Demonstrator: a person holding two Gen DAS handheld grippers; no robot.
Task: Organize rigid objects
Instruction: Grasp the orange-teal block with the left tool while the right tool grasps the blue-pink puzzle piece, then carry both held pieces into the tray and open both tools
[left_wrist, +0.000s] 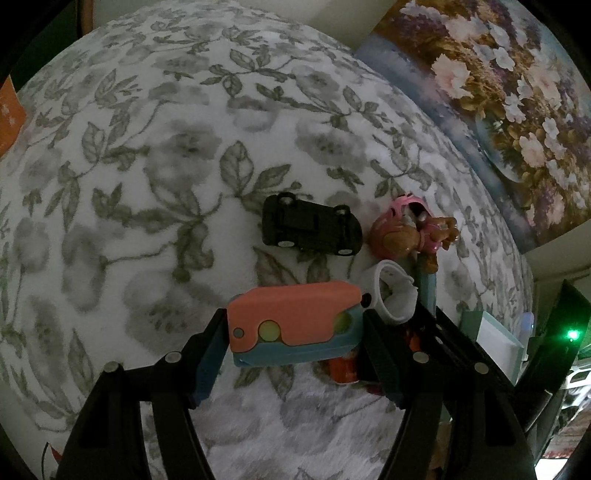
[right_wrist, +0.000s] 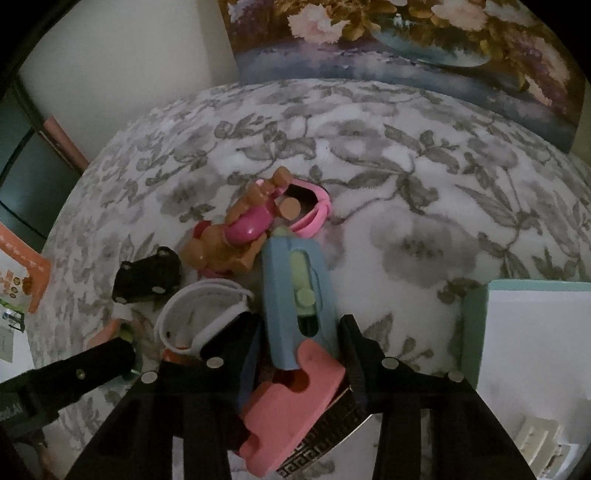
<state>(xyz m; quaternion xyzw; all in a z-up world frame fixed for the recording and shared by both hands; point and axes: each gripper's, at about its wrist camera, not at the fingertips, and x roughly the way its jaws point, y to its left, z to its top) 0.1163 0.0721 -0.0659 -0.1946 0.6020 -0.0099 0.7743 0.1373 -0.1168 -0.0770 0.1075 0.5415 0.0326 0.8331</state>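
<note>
Here left gripper (left_wrist: 293, 332) pinches coral-blue toy (left_wrist: 295, 306), right gripper (right_wrist: 301, 343) blue slider toy (right_wrist: 295, 280); print on orange box (right_wrist: 22, 273) unreadable.

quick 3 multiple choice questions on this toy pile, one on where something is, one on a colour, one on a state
1. Where does the toy car lie relative to the dog figure in the left wrist view?
A. to its left
B. on top of it
C. to its right

2. What colour is the toy car?
A. red
B. black
C. yellow

3. How does the toy car lie on the blanket?
A. on its wheels
B. standing on its nose
C. upside down, wheels up

Answers:
1 A, the car is left of the figure with a small gap between them.
2 B, its whole body is black.
3 C, its flat underside and four wheels face the camera.
</note>
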